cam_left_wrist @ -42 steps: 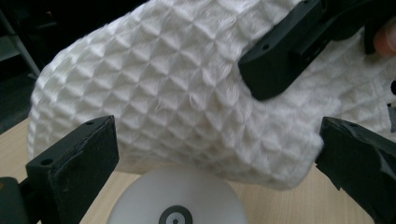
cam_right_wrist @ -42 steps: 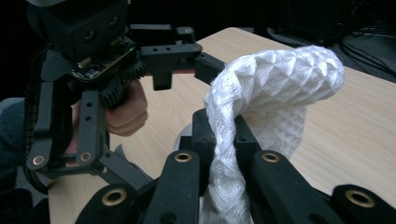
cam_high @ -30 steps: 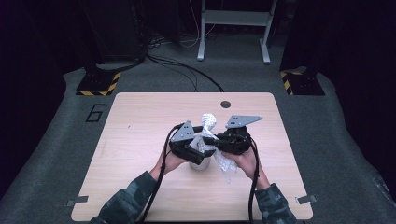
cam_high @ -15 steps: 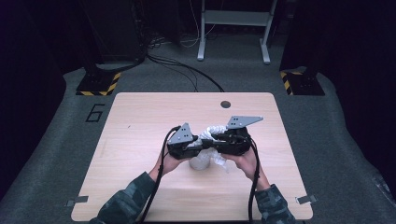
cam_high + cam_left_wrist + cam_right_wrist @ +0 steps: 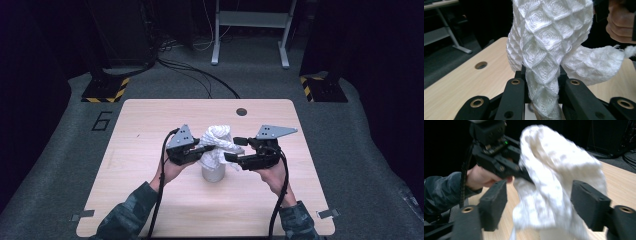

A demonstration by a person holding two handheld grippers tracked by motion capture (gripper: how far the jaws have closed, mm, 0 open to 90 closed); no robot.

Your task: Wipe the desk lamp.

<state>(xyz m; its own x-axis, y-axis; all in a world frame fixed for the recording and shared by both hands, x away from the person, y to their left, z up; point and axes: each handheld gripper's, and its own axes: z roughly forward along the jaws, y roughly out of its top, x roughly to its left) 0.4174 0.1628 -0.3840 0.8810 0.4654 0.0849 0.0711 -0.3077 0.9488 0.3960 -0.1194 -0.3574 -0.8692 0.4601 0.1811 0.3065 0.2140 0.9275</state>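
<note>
Cloth (image 5: 216,142): a white quilted piece, bunched at the middle of the high view over a pale cup (image 5: 214,172) that stands on the table (image 5: 150,200).

At the left of the high view, the left gripper (image 5: 202,148) has just been closing and now clamps a fold of the cloth. In the left gripper view that fold runs up between the two black jaws at bottom centre, pinched tight, and the rest billows above into the upper middle of the frame (image 5: 544,45).

To do this hand-over well, I judge that the left grip should stay firm and lift gently, so the cloth comes free without tipping the cup. The right one should back straight off and not drag the fabric.

At the right of the high view, the right gripper (image 5: 235,149) has just been opening. In the right gripper view its pads (image 5: 496,197) stand apart on either side of the blurred cloth (image 5: 554,185). They are let go, no longer pressing, though the fabric hangs between them.
</note>
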